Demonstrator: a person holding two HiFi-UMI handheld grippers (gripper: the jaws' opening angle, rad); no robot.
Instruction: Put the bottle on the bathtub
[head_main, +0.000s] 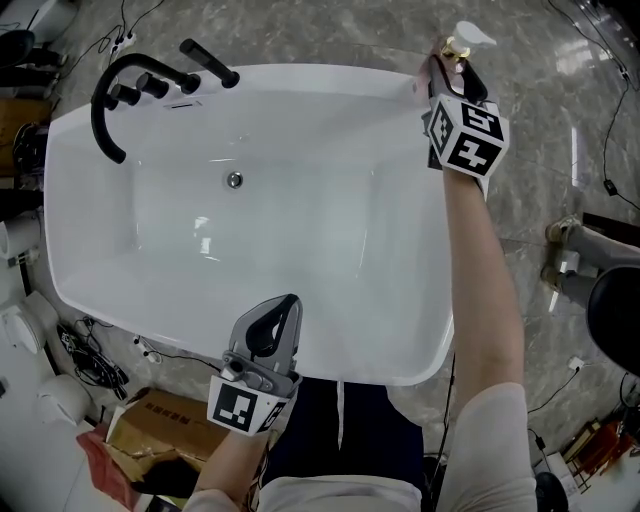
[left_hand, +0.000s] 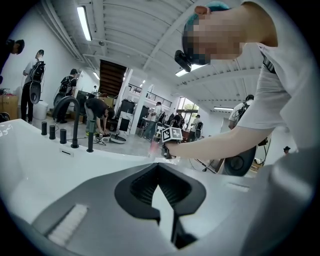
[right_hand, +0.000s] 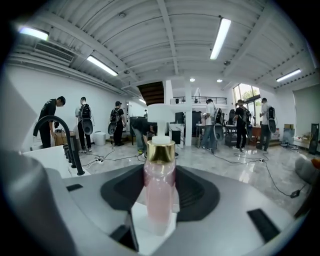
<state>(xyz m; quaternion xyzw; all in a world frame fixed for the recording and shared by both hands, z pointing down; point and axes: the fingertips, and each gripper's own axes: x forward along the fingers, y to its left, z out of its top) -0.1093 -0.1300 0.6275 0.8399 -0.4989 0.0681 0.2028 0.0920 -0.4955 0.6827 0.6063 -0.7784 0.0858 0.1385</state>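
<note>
Placing step: right gripper (head_main: 447, 72) clamped the bottle (right_hand: 160, 192) upright at the tub (head_main: 300, 74) rim, upper right of frame, left gripper (head_main: 284, 306) closed and empty at lower rim, and next likely needed seating it flat, then releasing.

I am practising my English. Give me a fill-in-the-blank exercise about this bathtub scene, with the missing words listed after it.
1. The bottle held by the right gripper contains a ____ liquid.
2. The faucet on the bathtub is ____ in colour.
3. The left gripper, above the tub's near rim, holds ____.
4. In the head view, the bottle is at the far ____ corner of the bathtub.

Missing words: pink; black; nothing; right
</note>
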